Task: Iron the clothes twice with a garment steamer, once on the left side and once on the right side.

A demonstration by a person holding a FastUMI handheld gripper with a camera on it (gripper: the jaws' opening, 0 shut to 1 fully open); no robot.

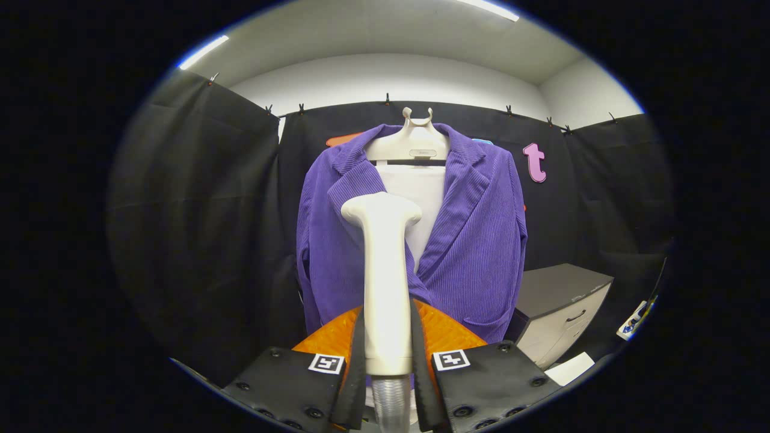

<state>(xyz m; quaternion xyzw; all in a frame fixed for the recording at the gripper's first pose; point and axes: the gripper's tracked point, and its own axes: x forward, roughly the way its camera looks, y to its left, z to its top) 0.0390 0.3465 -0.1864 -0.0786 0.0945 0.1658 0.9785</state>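
Observation:
A purple corduroy jacket (475, 240) hangs on a white hanger (415, 141) over a white board, straight ahead against the booth's wall. My gripper (388, 328) is shut on the white handle of the garment steamer (385, 270), both fingers pressing its sides. The steamer stands upright between the fingers, its head (381, 210) raised in front of the jacket's left lapel, around chest height. Whether the head touches the cloth I cannot tell. A ribbed grey hose (391, 400) leaves the handle's bottom.
A low grey and white drawer cabinet (559, 307) stands beside the jacket's lower right. A white sheet of paper (570, 368) lies near its foot. Black cloth walls close in on both sides.

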